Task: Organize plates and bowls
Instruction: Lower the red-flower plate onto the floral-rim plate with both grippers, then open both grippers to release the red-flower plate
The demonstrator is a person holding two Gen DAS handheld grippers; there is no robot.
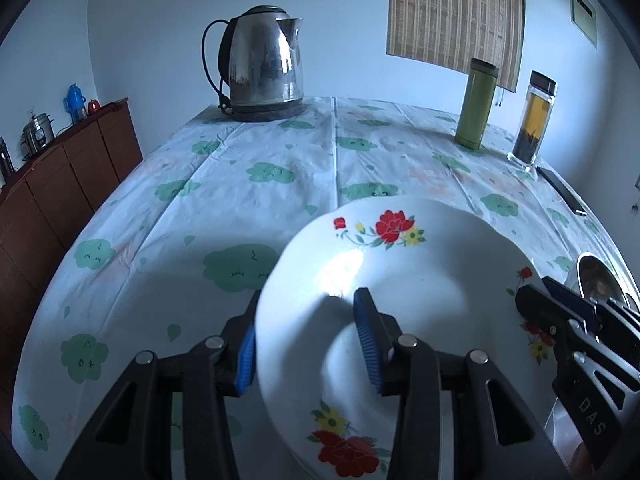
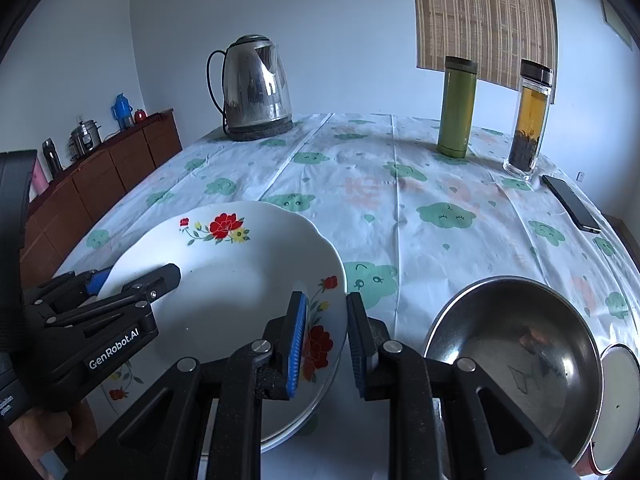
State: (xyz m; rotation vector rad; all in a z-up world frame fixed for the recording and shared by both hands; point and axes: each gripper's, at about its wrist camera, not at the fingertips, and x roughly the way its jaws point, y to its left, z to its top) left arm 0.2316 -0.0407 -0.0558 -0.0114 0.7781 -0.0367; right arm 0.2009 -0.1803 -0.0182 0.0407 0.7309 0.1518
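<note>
Floral plate (image 1: 420, 280) sat low and centre in the left wrist view, white with red and yellow flowers on the rim, raised and tilted off the cloth. A second plate (image 2: 296, 424) showed just beneath it in the right wrist view, lower centre.

Left gripper (image 1: 310, 344) at the bottom centre of its own view: jaws partly closed astride the plate's left rim, one blue pad under the edge, the other over the well. It was holding the plate there.

Right gripper (image 2: 326, 344) at the bottom centre of its view: jaws narrow, set either side of the plate's right rim by a red flower. Whether both pads actually pressed on the rim could not be told.

Steel bowl (image 2: 516, 352) lay at the lower right of the right wrist view, just beside the gripper and apart from the plate. A white-and-red dish (image 2: 616, 400) edged in at the far right, partly cut off.

Tablecloth (image 1: 248, 184) was white with green cloud prints. Kettle (image 1: 262, 64) stood upper centre-left; green flask (image 1: 476, 104) and clear tea bottle (image 1: 532, 120) upper right; dark phone (image 2: 570, 202) at the right edge. Brown sideboard (image 1: 60, 184) ran along the left wall
</note>
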